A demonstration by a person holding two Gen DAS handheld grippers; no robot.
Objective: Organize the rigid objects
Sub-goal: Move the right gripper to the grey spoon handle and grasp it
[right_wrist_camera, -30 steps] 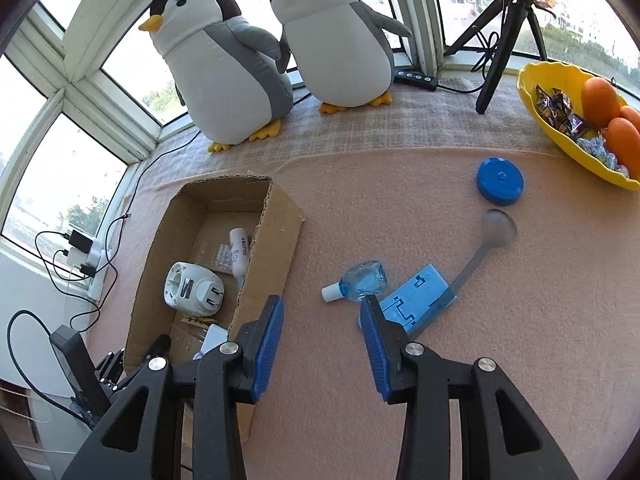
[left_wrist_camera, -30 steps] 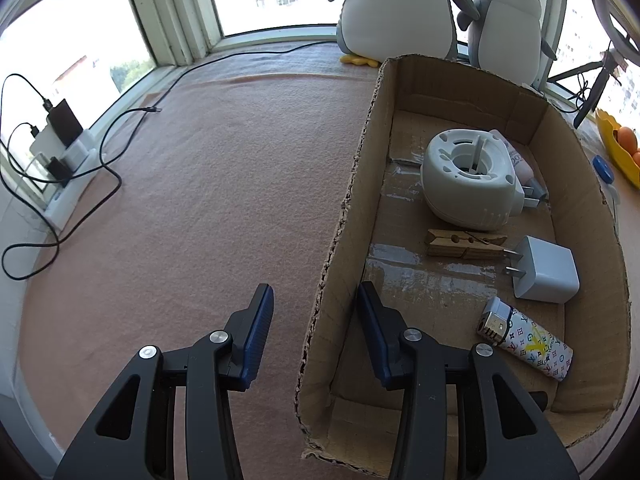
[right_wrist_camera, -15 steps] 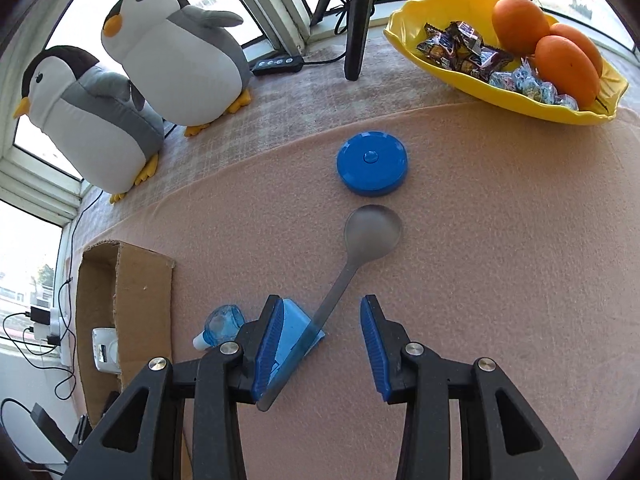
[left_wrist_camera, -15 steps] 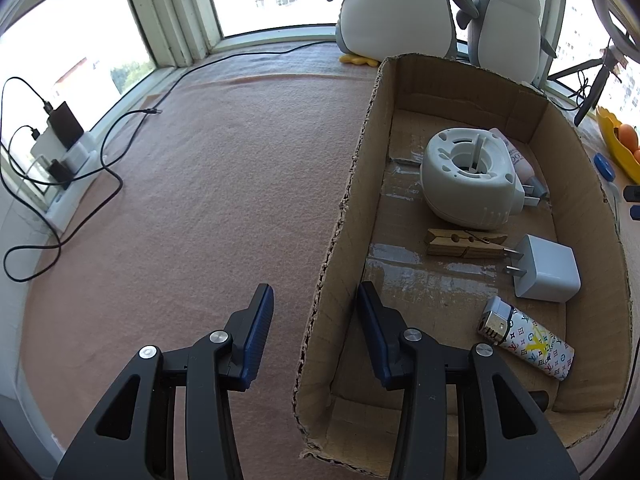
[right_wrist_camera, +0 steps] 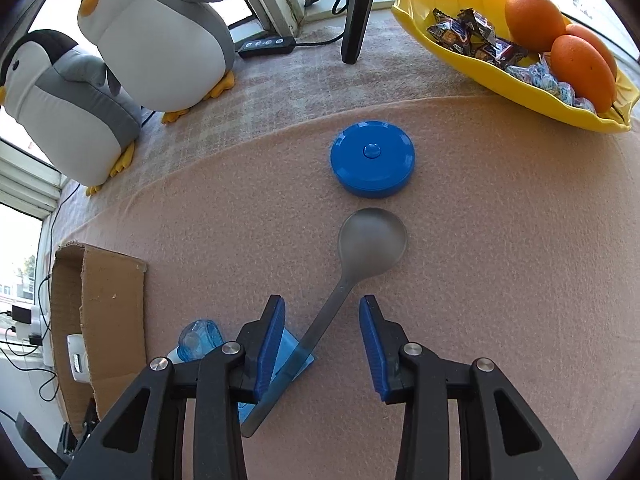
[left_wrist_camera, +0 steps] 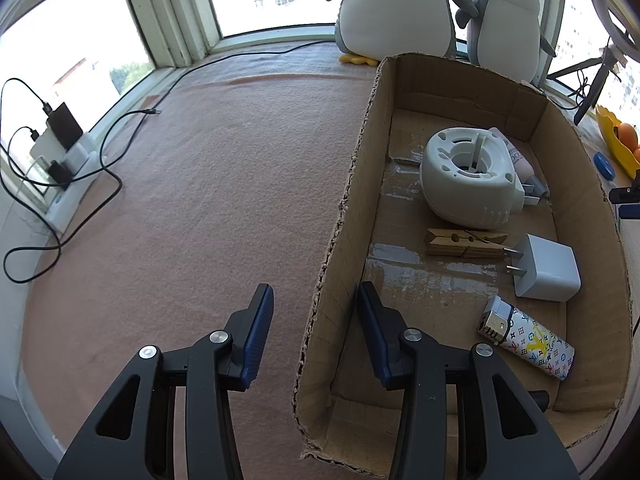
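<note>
A cardboard box (left_wrist_camera: 352, 184) holds a white round device (left_wrist_camera: 468, 176), a wooden clothespin (left_wrist_camera: 464, 242), a white charger (left_wrist_camera: 546, 268), a patterned lighter (left_wrist_camera: 528, 344) and a pale tube (left_wrist_camera: 516, 152). My left gripper (left_wrist_camera: 316, 336) is open, straddling the box's left wall. My right gripper (right_wrist_camera: 322, 344) is open above the handle of a grey spoon (right_wrist_camera: 372, 244). The spoon lies across a blue flat case (right_wrist_camera: 288, 356). A small blue bottle (right_wrist_camera: 198, 338) lies to its left, a blue round lid (right_wrist_camera: 372, 158) beyond the spoon. The box (right_wrist_camera: 100, 320) shows at left.
Two plush penguins (right_wrist_camera: 160, 40) stand at the back by the window. A yellow dish (right_wrist_camera: 520, 84) with oranges and sweets sits at the far right. A tripod leg (right_wrist_camera: 358, 12) stands behind. Chargers and cables (left_wrist_camera: 60, 148) lie at the left edge of the pink cloth.
My right gripper has swung right and forward from the box, and now sits over the spoon handle. The left gripper has stayed in place at the box wall.
</note>
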